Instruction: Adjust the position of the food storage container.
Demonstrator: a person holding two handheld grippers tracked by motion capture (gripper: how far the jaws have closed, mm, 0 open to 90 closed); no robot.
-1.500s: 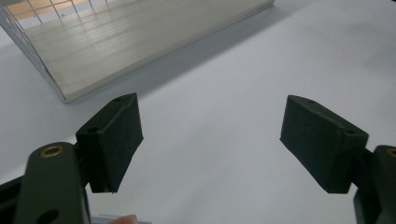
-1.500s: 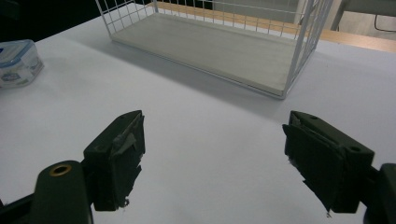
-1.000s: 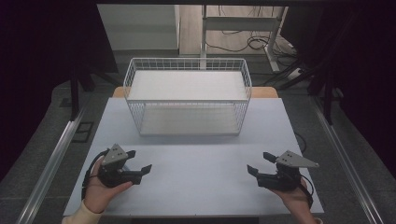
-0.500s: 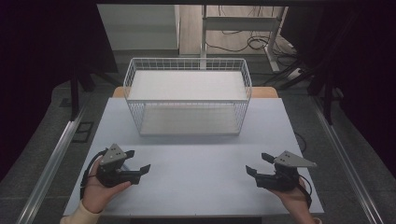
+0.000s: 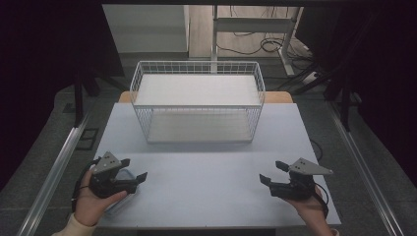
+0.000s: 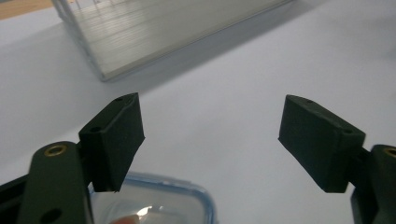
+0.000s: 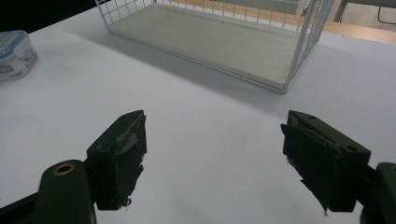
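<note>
A white wire basket (image 5: 196,63) with a pale board floor stands at the far middle of the table. It also appears as the basket (image 6: 159,37) and the basket (image 7: 306,32) ahead of each pair of jaws. My left gripper (image 5: 134,168) is held low at the near left, open, over a clear container with a blue-rimmed lid (image 6: 159,205). The container (image 5: 122,200) lies under it, mostly hidden, with no pad on it. My right gripper (image 5: 270,171) hovers at the near right, open and empty, pointing left. From there the container (image 7: 14,51) sits far off.
The pale table (image 5: 206,167) is bare between the two grippers and up to the basket. Its near edge runs just below both hands. Metal rails (image 5: 59,167) flank the table, and cables lie on the floor behind it.
My left gripper has shifted slightly to the left. The right gripper has kept still, with its jaws as wide as before.
</note>
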